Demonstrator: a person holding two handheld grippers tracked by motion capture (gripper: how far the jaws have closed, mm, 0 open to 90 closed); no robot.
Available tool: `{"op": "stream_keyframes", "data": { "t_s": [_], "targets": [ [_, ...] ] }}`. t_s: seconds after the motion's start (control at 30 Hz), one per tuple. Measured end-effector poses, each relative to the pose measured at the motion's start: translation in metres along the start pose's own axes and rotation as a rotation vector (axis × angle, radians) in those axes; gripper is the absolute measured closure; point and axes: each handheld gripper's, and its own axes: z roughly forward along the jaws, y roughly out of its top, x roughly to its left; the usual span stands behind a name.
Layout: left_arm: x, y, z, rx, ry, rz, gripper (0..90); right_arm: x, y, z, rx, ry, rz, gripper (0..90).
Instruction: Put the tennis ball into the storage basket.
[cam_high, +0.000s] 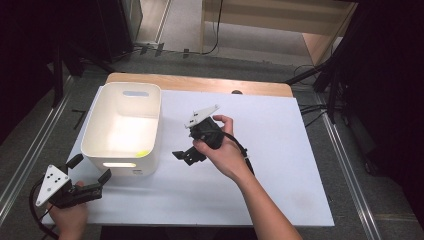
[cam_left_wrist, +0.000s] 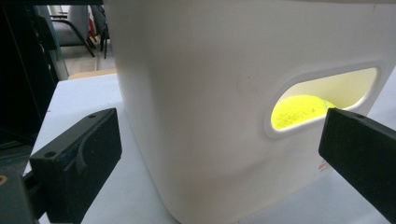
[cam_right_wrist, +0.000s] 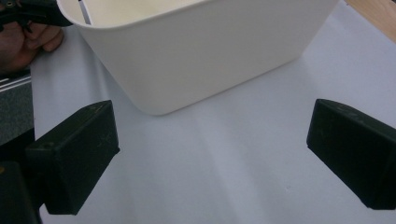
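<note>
A white plastic bin (cam_high: 95, 120) stands on the left part of the white tabletop (cam_high: 280, 165). A yellow-green ball (cam_high: 142, 153) lies inside it at the near right corner; in the left gripper view the ball (cam_left_wrist: 299, 111) shows through the bin's handle slot. My left gripper (cam_high: 91, 167) sits at the table's near left corner, open, pointing at the bin's near wall (cam_left_wrist: 201, 93), with nothing between its jaws. My right gripper (cam_high: 182, 156) hovers just right of the bin, open and empty, aimed at the bin's side (cam_right_wrist: 201, 60) over bare table.
A wooden strip (cam_high: 200, 82) runs along the table's far edge. Metal rails and cables lie on the floor at both sides. The person's left hand (cam_right_wrist: 28, 37) shows beyond the bin in the right gripper view.
</note>
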Motion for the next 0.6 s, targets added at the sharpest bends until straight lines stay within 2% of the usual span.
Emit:
{"op": "stream_keyframes", "data": {
  "t_s": [0.2, 0.6],
  "targets": [
    [0.000, 0.000, 0.000, 0.002, 0.002, -0.001, 0.0, -0.002, -0.015, -0.004, -0.004, -0.038, 0.019, 1.3],
    [-0.001, 0.000, 0.000, 0.001, 0.002, 0.000, 0.0, -0.009, -0.042, -0.015, -0.023, -0.076, 0.073, 1.2]
  ]
}}
